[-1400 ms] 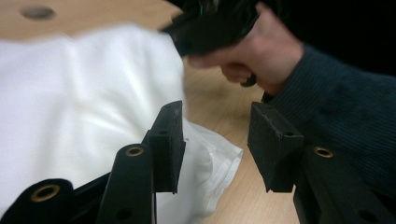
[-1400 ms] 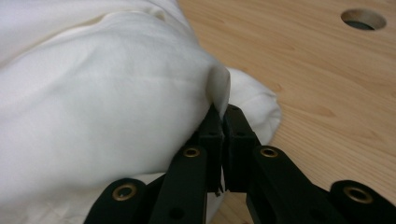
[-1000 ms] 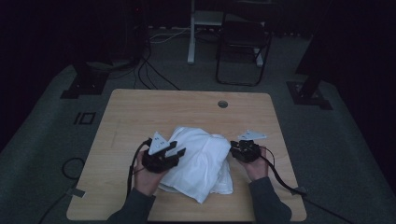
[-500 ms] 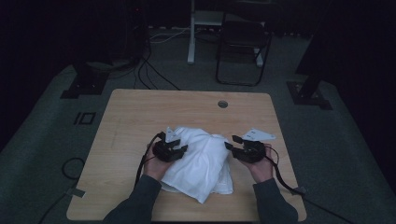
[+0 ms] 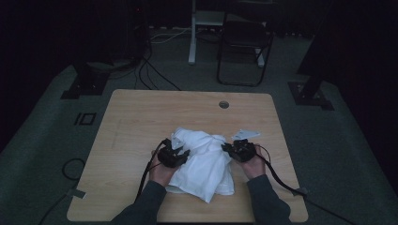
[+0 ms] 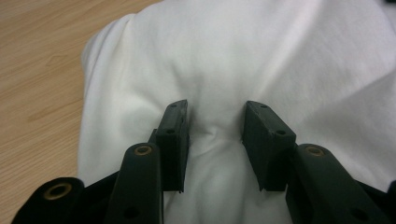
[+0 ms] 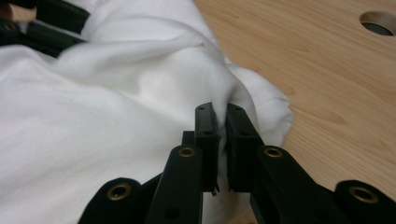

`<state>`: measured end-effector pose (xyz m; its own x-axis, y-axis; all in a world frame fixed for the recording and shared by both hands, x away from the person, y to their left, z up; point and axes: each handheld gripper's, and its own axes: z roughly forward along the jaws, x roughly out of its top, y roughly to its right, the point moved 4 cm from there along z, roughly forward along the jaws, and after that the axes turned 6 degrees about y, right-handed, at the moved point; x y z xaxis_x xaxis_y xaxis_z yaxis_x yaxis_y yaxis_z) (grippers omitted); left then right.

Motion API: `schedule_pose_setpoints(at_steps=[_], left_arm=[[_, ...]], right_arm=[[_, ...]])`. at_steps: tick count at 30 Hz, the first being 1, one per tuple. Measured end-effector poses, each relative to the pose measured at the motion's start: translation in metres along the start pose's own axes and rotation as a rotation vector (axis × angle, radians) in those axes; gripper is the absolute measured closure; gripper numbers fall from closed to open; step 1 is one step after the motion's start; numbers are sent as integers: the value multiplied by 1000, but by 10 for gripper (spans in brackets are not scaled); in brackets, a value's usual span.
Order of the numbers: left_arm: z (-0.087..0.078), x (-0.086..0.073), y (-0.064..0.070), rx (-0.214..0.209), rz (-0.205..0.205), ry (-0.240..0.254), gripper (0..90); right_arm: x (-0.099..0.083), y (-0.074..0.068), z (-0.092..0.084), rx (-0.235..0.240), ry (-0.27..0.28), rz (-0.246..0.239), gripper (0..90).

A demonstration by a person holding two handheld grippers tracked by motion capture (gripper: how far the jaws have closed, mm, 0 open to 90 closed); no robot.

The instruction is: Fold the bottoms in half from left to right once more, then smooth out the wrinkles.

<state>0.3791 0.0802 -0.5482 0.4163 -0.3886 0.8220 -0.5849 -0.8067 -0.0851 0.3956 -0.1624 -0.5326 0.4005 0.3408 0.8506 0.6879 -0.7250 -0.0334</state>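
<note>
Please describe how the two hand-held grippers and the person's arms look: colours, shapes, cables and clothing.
Each hand-held gripper, left and right, is black with two flat rectangular jaws on arms fastened by brass-coloured rivets. A pale three-cornered plate sits on top of the right one. A black cable trails from each. The person wears dark long sleeves.

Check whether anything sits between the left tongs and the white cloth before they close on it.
Nothing visible stands in the way. The left tongs already straddle a raised fold of the white cloth, jaws apart on either side and just closing in. The right tongs are clamped on the cloth's edge, well off to the side.
</note>
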Motion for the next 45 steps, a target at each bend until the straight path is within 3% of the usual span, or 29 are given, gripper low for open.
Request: schedule_pose_setpoints(at_steps=[4, 9, 10, 12, 14, 18, 21, 23, 25, 28, 30, 33, 37, 43, 45], left_arm=[[1, -1, 1, 9, -7, 4, 621], [1, -1, 1, 14, -13, 7, 624], [1, -1, 2, 23, -11, 7, 624], [0, -1, 4, 49, 1, 1, 623], [-1, -1, 6, 65, -5, 1, 623], [-2, -2, 11, 89, -23, 11, 622], [-3, -2, 13, 97, -32, 20, 619], [-4, -2, 13, 97, -38, 28, 613], [-5, -2, 12, 92, -45, 36, 601], [-6, -2, 11, 88, -50, 44, 584], [-8, -2, 10, 80, -54, 48, 576], [-13, 0, 9, 62, -78, 69, 544], [-31, 4, 9, 41, -79, 112, 513], [-56, -2, 21, 20, -64, 162, 506], [-60, -3, 26, 7, -67, 176, 506]], right_arm=[[-8, 8, -9, -8, 3, 2, 863], [-23, 23, -20, -32, 10, 67, 873], [-24, 23, -22, -29, 16, 77, 831], [-25, 21, -27, -67, 19, 72, 710], [-23, 16, -33, -92, 34, 77, 602], [-19, -9, -38, -62, 72, 54, 502], [-20, -34, -29, 17, 55, 33, 466], [-23, -47, -18, 39, 16, 13, 445], [-29, -53, -6, 53, -33, -2, 487], [-36, -55, 3, 95, -85, -29, 835], [-37, -54, 3, 80, -97, -47, 883], [-37, -47, -5, 43, -105, -62, 894], [-37, -37, -9, -5, -102, -59, 885], [-37, -18, 16, -97, -133, -45, 835], [-37, -15, 22, -91, -139, -24, 755]])
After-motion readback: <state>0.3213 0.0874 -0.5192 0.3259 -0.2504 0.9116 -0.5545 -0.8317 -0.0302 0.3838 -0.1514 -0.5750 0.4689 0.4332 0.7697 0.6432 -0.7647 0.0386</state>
